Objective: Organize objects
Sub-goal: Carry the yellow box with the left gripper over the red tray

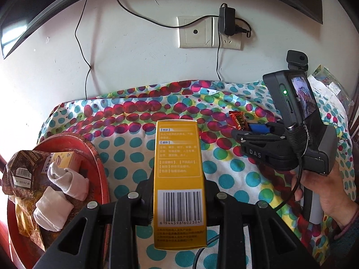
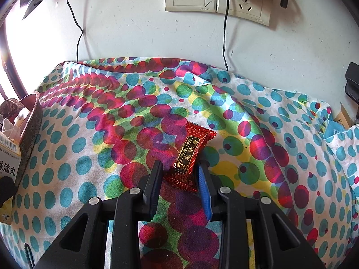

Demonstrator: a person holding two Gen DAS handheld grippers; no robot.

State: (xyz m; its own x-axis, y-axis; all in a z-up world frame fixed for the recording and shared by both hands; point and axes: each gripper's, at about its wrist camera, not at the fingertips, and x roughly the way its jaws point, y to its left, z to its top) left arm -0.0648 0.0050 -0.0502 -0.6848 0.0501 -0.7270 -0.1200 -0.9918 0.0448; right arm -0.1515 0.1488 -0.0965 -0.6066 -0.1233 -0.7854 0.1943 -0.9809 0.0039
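My left gripper [image 1: 179, 192] is shut on a tall yellow box [image 1: 178, 157] with a barcode and holds it above the dotted cloth. A red round tray [image 1: 98, 157] at the left holds a brown packet [image 1: 20, 170], a small yellow box [image 1: 65, 160] and white socks [image 1: 67, 179]. My right gripper [image 2: 180, 168] is open, with its fingers on either side of a red candy wrapper [image 2: 190, 157] lying on the cloth. It also shows in the left wrist view [image 1: 253, 132] by the candy [image 1: 239, 120]. The jaws are apart and not closed on the candy.
The table is covered by a colourful dotted cloth [image 2: 101, 145]. A wall with a socket plate [image 1: 208, 33], a plugged adapter [image 1: 226, 21] and hanging cables is behind. The tray edge [image 2: 31, 121] and a white box [image 2: 9, 159] sit at the left. A monitor's underside [image 1: 44, 11] is overhead.
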